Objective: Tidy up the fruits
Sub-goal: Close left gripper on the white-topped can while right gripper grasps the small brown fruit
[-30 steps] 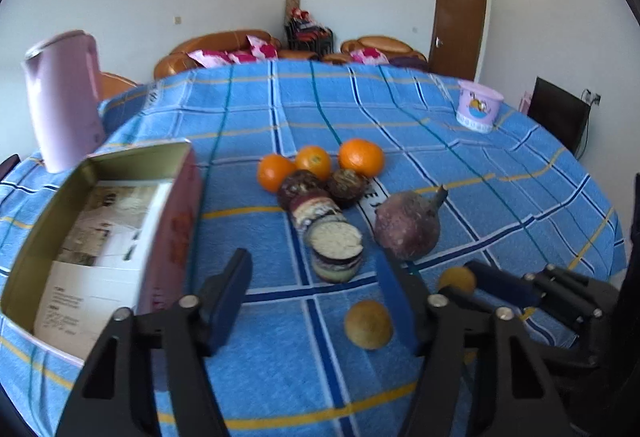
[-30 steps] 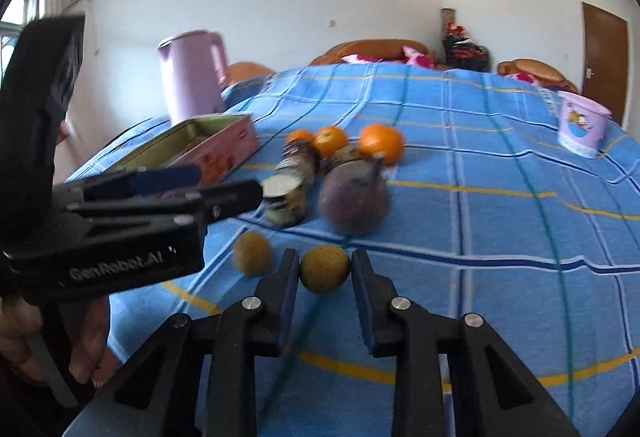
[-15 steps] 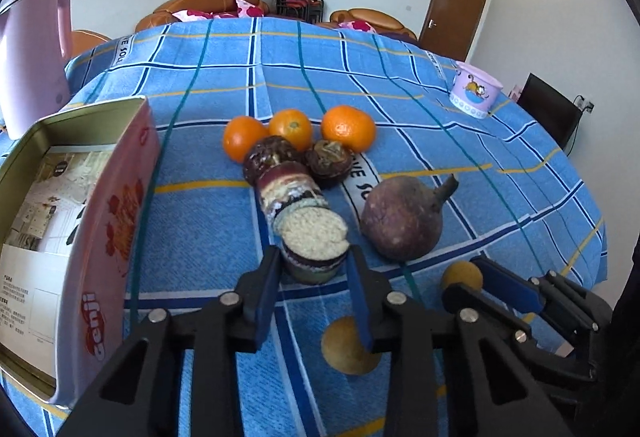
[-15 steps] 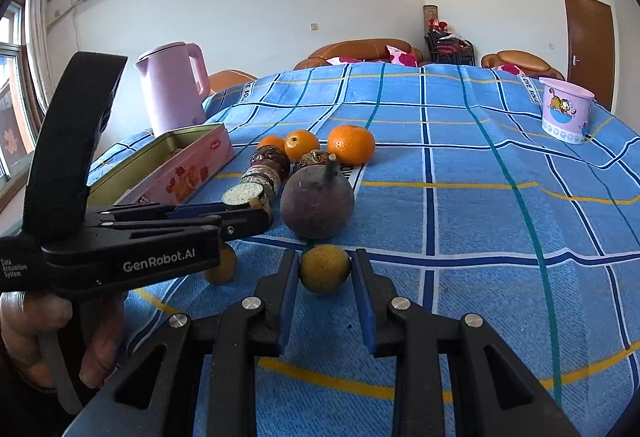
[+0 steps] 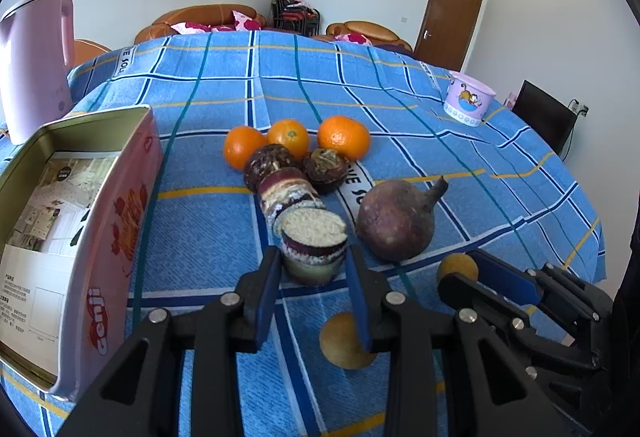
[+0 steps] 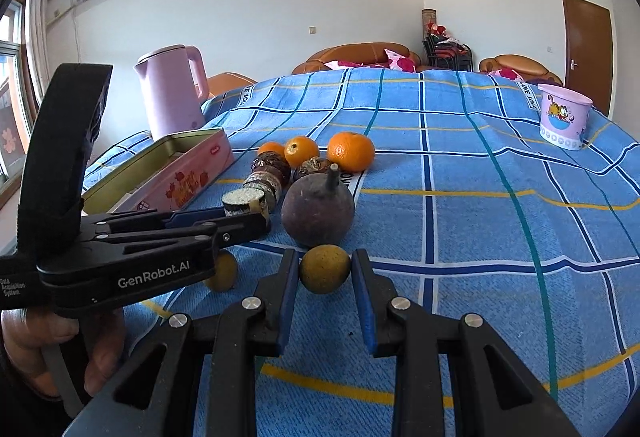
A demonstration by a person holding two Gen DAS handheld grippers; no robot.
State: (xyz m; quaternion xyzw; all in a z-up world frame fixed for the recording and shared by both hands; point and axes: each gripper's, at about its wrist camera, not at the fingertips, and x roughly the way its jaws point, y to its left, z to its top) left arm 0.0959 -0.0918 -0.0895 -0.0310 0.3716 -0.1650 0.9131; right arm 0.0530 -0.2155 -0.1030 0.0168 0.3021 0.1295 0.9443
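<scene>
My left gripper [image 5: 312, 269] is shut on the near end of a cut sugarcane piece [image 5: 313, 247], which lies in a row of dark pieces on the blue checked cloth. My right gripper [image 6: 325, 271] is shut on a small yellow-brown round fruit [image 6: 325, 269]; it also shows in the left wrist view [image 5: 457, 266]. A second such fruit [image 5: 346, 341] lies just under the left gripper. A big purple round fruit with a stem [image 5: 396, 219] sits between the grippers. Three oranges [image 5: 344, 137] sit behind.
An open pink tin box [image 5: 80, 221] with papers inside stands at the left. A pink kettle [image 6: 172, 93] stands behind it. A small lilac cup [image 6: 564, 121] sits at the far right. Sofas and a door lie beyond the table.
My left gripper moved forward and closed from wide open onto the sugarcane piece. My right gripper stays shut on the yellow-brown fruit and has lifted slightly.
</scene>
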